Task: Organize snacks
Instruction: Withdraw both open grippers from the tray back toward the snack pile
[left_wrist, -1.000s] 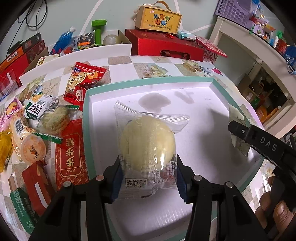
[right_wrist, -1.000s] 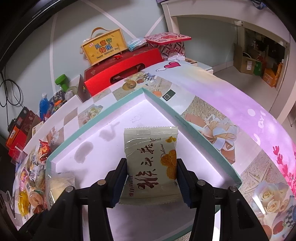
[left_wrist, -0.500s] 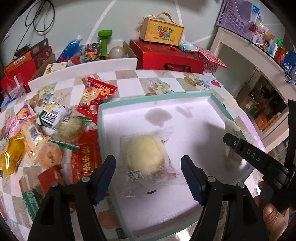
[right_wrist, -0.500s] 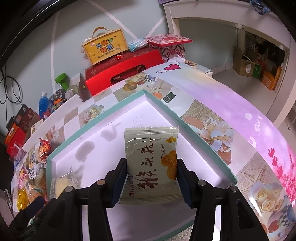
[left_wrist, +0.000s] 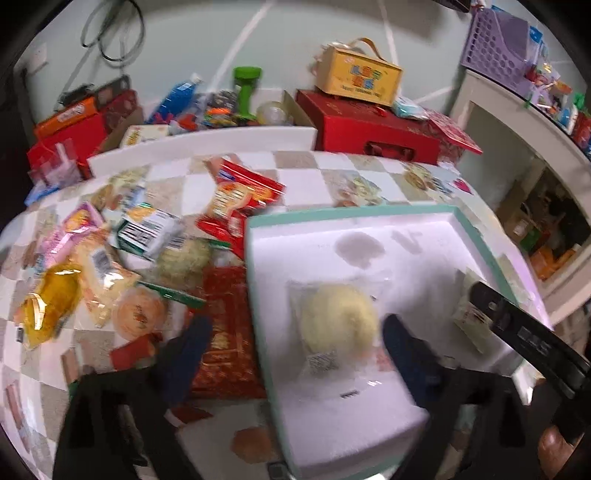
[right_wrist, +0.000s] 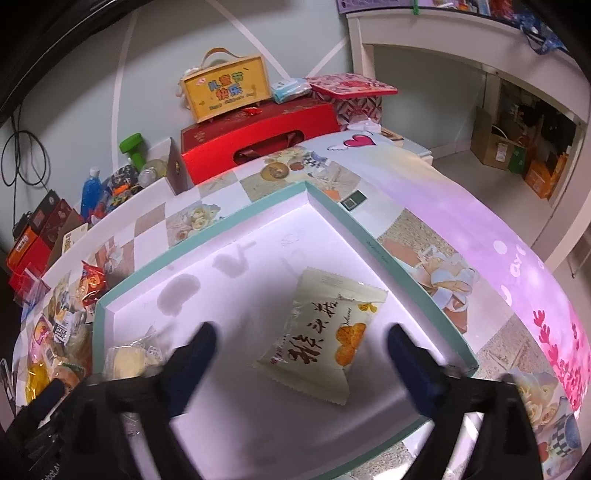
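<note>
snacks: two packets lay in the tray (right_wrist: 369, 236), many remained on the table (left_wrist: 295, 173); both grippers had just opened wide, holding nothing.

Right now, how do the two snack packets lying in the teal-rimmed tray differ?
The round yellow pastry sits in a clear wrapper, so the food shows; the cream packet is opaque and printed with black characters and orange biscuits. The pastry bulges into a dome; the cream packet lies flat. The pastry is at the tray's left side, the cream packet towards its right. Both rest loose on the tray floor, ungripped.
</note>
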